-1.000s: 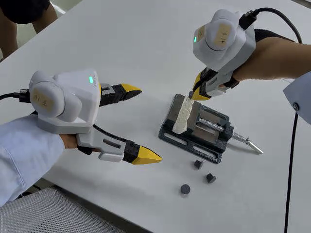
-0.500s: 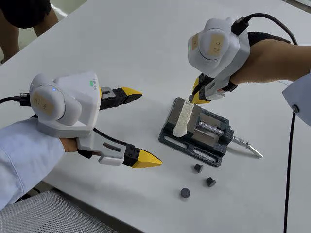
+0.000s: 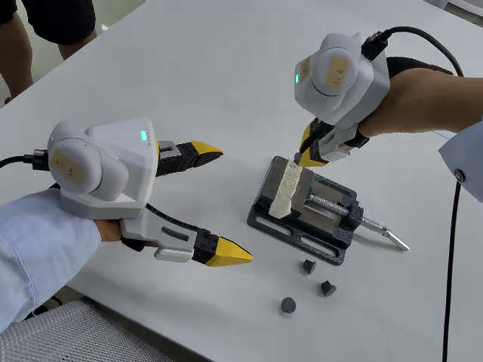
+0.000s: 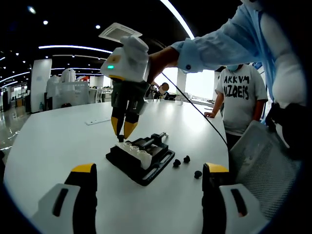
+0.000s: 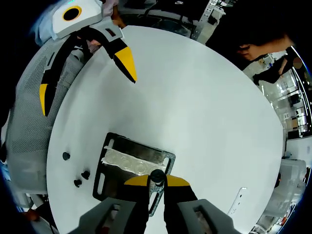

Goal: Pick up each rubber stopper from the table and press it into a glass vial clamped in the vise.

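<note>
A black vise on the white table clamps a row of clear glass vials. My right gripper hangs over the far end of that row, shut on a dark rubber stopper; the vials lie just ahead of its tips. Three loose stoppers lie on the table in front of the vise. My left gripper is held open to the left of the vise, with nothing between its jaws. From it I see the vise and the right gripper above the vials.
The vise's screw handle sticks out to the right. A black cable hangs along the right side. White table stretches beyond the vise. People stand at the table's edge, and one at the far left corner.
The head camera has shifted a little. My right gripper with the stopper has stayed at the far end of the vial row, dipping slightly. The left gripper has hardly moved.
</note>
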`<state>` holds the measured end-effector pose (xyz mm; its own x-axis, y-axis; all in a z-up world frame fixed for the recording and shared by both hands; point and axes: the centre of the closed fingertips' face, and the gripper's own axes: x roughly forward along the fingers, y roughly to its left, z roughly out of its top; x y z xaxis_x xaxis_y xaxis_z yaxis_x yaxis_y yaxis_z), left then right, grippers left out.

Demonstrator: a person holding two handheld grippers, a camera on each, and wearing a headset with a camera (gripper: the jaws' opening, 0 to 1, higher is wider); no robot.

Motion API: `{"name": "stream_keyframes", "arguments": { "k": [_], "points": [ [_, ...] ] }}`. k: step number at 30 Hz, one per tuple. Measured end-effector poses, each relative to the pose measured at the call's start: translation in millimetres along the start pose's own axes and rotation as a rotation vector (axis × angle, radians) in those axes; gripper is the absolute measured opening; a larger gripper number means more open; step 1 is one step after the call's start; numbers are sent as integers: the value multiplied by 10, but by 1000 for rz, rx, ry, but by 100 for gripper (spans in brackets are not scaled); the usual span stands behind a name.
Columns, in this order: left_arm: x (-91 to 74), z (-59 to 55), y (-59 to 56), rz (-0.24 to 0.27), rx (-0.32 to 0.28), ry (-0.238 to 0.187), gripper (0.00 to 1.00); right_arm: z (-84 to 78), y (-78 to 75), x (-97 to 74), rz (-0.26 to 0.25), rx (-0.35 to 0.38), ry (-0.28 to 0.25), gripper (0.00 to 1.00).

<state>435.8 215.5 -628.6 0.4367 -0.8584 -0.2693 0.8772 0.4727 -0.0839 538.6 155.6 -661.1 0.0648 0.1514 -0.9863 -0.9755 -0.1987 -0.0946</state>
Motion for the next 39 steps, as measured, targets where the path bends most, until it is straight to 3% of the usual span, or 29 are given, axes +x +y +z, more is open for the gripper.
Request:
{"name": "stream_keyframes", "arguments": {
  "k": [10, 16, 29, 39],
  "points": [
    [-1, 14, 4, -2, 1, -3, 86, 7, 17, -32, 14, 30, -28, 16],
    [-2, 13, 0, -4, -1, -3, 86, 18, 3, -112, 28, 80, -70, 11],
    [0, 19, 5, -2, -1, -3, 86, 13, -34, -105, 17, 88, -77, 0],
    [-3, 16, 15, -1, -1, -1, 86, 25, -21, -75, 26, 86, -75, 0]
  ]
}}
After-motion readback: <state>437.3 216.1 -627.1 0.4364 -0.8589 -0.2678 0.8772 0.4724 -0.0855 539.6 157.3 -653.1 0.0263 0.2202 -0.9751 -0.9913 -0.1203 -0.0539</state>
